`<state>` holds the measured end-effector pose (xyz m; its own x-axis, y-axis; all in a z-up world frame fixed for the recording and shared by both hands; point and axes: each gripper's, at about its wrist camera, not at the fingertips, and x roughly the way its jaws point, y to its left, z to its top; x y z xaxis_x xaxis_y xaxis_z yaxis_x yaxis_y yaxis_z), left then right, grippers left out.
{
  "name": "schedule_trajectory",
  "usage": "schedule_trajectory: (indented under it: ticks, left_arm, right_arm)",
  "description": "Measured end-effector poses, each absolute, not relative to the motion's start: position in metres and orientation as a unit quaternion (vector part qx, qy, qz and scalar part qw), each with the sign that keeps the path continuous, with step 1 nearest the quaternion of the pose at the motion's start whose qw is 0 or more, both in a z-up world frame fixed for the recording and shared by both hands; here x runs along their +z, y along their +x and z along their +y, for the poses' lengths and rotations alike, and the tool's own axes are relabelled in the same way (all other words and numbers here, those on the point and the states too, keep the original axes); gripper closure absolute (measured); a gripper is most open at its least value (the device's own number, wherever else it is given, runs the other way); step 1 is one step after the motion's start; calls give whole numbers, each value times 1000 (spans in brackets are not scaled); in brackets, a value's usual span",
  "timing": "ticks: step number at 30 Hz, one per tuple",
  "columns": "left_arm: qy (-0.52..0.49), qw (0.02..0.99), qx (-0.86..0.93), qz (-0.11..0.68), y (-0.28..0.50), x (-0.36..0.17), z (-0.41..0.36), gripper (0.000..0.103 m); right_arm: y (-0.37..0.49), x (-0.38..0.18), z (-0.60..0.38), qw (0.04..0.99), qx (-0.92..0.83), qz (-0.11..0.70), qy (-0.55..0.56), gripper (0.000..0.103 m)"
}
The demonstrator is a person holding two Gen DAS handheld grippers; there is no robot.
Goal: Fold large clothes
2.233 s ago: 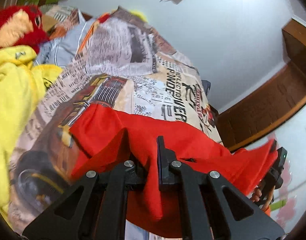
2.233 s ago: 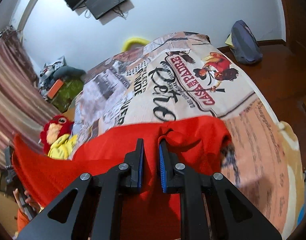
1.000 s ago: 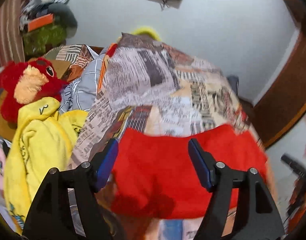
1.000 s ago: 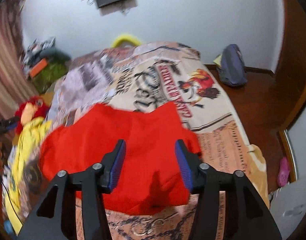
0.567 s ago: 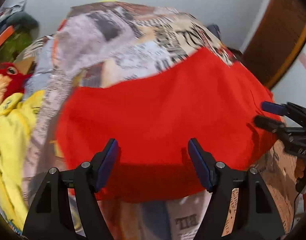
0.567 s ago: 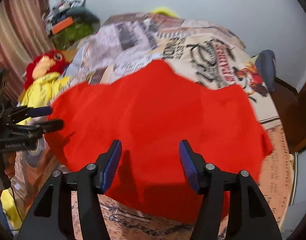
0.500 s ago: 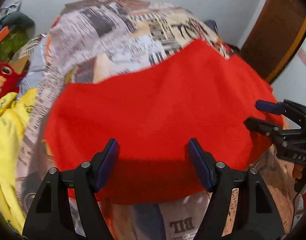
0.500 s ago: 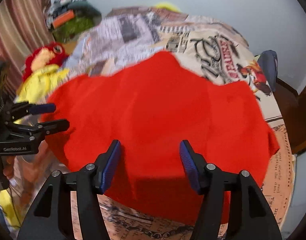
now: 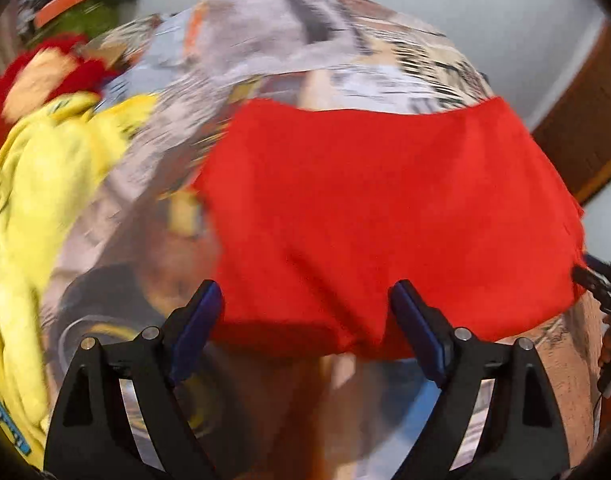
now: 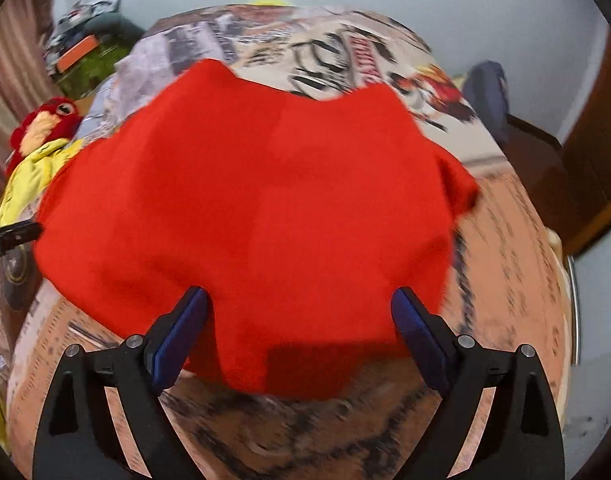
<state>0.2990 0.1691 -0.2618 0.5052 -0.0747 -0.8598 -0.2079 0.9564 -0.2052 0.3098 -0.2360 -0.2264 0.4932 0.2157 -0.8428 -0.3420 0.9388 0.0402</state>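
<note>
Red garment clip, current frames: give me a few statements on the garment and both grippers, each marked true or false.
1. The red garment lies spread on the printed bedspread. True.
2. The left gripper is clamped on the garment. False: its jaws stand wide apart, holding nothing.
3. The right gripper is open. True.
4. A yellow garment lies on the left side of the bed in the left wrist view. True.
5. The red plush toy sits on top of the red garment. False: it lies apart from it, by the yellow garment.
</note>
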Motion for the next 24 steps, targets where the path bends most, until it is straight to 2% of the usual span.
schedule_trajectory:
  ticks: [4, 11, 18, 24]
  left_arm:
    - [-134, 838, 96, 520, 289, -284, 200, 16]
    - [-53, 838, 188, 510, 268, -277, 211, 16]
    - [-188, 859, 122, 461, 236, -246, 211, 16]
    - [-314, 826, -26, 467, 247, -253, 187, 16]
  right_arm:
    - [309, -235, -255, 860, 135, 489, -58, 11]
    - [305, -234, -287, 860, 97, 502, -7, 11]
    - [290, -200, -281, 880, 91, 464, -37, 11]
    - [284, -171, -264, 893, 128, 432, -13, 11]
